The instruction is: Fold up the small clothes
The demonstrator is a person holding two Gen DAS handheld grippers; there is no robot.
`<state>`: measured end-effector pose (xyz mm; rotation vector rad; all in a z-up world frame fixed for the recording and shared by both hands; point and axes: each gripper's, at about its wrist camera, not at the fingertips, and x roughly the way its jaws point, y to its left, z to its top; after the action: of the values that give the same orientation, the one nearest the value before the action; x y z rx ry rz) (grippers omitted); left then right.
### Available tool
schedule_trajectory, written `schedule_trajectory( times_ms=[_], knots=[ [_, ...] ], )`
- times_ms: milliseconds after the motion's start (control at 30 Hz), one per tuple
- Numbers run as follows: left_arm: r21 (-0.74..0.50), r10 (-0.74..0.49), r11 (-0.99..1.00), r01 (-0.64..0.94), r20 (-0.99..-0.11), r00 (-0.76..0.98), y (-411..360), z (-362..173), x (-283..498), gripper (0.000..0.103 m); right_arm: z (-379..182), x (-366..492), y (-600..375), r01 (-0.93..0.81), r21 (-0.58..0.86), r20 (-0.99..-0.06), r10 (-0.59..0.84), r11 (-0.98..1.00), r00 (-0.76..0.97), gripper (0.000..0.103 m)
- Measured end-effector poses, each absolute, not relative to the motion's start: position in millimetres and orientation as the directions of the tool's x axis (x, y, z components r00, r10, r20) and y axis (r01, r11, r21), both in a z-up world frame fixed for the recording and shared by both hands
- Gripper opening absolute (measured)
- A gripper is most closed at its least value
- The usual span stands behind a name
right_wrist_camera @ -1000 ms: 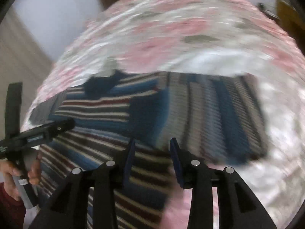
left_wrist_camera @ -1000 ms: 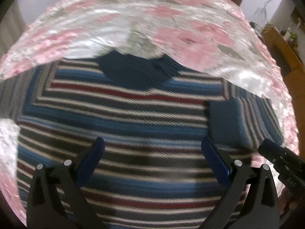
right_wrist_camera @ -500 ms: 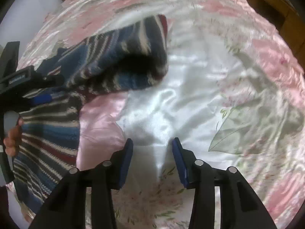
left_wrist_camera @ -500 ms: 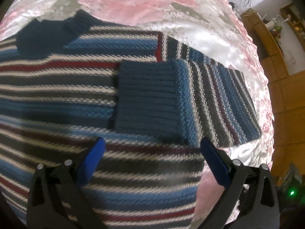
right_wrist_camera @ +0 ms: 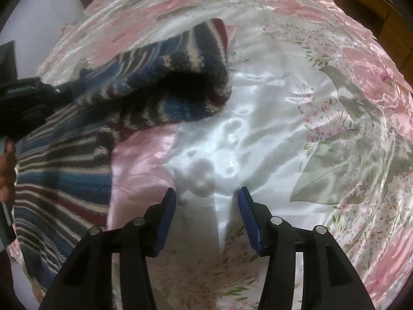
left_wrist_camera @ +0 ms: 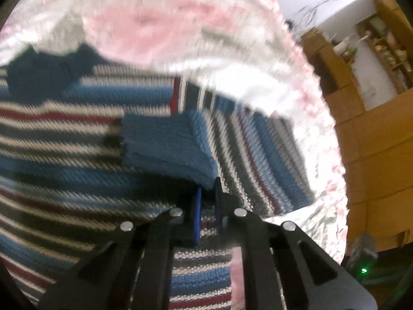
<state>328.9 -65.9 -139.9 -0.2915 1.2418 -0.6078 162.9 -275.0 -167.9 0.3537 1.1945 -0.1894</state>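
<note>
A striped knit sweater [left_wrist_camera: 77,155] lies spread on a bed under a pink floral satin bedspread [right_wrist_camera: 296,103]; its sleeve [left_wrist_camera: 258,160] is folded in across the body, the solid blue cuff [left_wrist_camera: 162,144] resting on the stripes. The left gripper [left_wrist_camera: 207,204], fingers nearly together, is clenched on the sweater's knit just under the cuff's corner; the view there is blurred. The right gripper [right_wrist_camera: 206,206] hovers over bare satin beside the garment, its blue-padded fingers [right_wrist_camera: 167,214] spread apart and holding nothing. In the right wrist view the folded sleeve arches up, leaving a dark hollow beneath; a hand [right_wrist_camera: 7,170] shows at the left edge. Wooden cabinets [left_wrist_camera: 374,142] stand past the bed.
</note>
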Motion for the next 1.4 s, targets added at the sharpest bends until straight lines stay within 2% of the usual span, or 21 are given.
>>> schedule_trajectory(
  times_ms=[133, 267, 333, 433, 567, 667, 700, 733, 767, 833, 967, 1133, 1200, 1267, 1400],
  knots=[
    [-0.488, -0.562, 0.824, 0.287, -0.766, 0.312, -18.9, -105.4, 341.9, 0.007, -152.5, 160.3, -265.5, 0.291, 0.213, -0.911, 0.081, 0.933, 0.405, 0.052],
    [-0.405, -0.480, 0.876, 0.260, -0.787, 0.389, 36.6, -95.7, 361.9, 0.007, -138.0, 174.6, -253.6, 0.254, 0.271, -0.887, 0.139, 0.928, 0.440, 0.052],
    [-0.370, -0.435, 0.900, 0.231, -0.801, 0.411, 63.9, -98.3, 373.5, 0.007, -134.1, 185.9, -249.6, 0.250, 0.306, -0.876, 0.169, 0.919, 0.452, 0.053],
    [-0.347, -0.390, 0.921, 0.180, -0.833, 0.392, 92.8, -117.6, 387.9, 0.007, -134.9, 212.0, -247.4, 0.262, 0.348, -0.868, 0.204, 0.900, 0.452, 0.062],
    [-0.353, -0.379, 0.925, 0.138, -0.855, 0.354, 114.1, -144.4, 393.3, 0.008, -152.8, 252.9, -249.9, 0.312, 0.438, -0.859, 0.291, 0.843, 0.421, 0.064],
    [-0.345, -0.372, 0.928, 0.139, -0.862, 0.346, 116.5, -157.4, 390.5, 0.008, -171.6, 276.3, -249.3, 0.360, 0.415, -0.886, 0.282, 0.836, 0.368, 0.064],
    [-0.335, -0.364, 0.932, 0.142, -0.864, 0.348, 116.9, -161.4, 389.1, 0.008, -177.4, 278.5, -250.0, 0.370, 0.422, -0.886, 0.289, 0.828, 0.364, 0.063],
    [-0.325, -0.355, 0.935, 0.144, -0.867, 0.349, 117.2, -165.2, 389.5, 0.008, -180.5, 280.6, -250.2, 0.371, 0.440, -0.879, 0.306, 0.818, 0.366, 0.051],
    [-0.323, -0.354, 0.935, 0.146, -0.867, 0.351, 120.2, -166.7, 388.1, 0.008, -182.6, 281.3, -249.4, 0.360, 0.474, -0.862, 0.341, 0.804, 0.374, 0.031],
    [-0.318, -0.352, 0.936, 0.152, -0.866, 0.355, 123.2, -169.0, 385.4, 0.009, -179.0, 281.3, -245.6, 0.334, 0.482, -0.852, 0.345, 0.810, 0.393, 0.028],
    [-0.303, -0.322, 0.947, 0.108, -0.894, 0.312, 132.5, -189.8, 383.8, 0.016, -181.9, 277.1, -233.2, 0.334, 0.362, -0.907, 0.247, 0.870, 0.340, 0.026],
    [-0.335, -0.345, 0.938, 0.087, -0.892, 0.292, 145.0, -204.8, 379.7, 0.023, -192.5, 275.4, -235.9, 0.366, 0.368, -0.910, 0.250, 0.855, 0.330, 0.030],
    [-0.336, -0.346, 0.938, 0.087, -0.887, 0.305, 151.2, -199.0, 376.3, 0.031, -185.2, 272.4, -233.6, 0.359, 0.355, -0.910, 0.231, 0.863, 0.344, 0.037],
    [-0.330, -0.336, 0.941, 0.077, -0.879, 0.337, 167.2, -185.5, 367.9, 0.053, -172.8, 265.3, -231.4, 0.360, 0.329, -0.910, 0.191, 0.873, 0.368, 0.044],
    [-0.328, -0.325, 0.943, 0.057, -0.868, 0.375, 219.0, -162.0, 352.1, 0.069, -144.7, 246.6, -220.2, 0.330, 0.283, -0.898, 0.128, 0.900, 0.420, 0.047]
  ],
)
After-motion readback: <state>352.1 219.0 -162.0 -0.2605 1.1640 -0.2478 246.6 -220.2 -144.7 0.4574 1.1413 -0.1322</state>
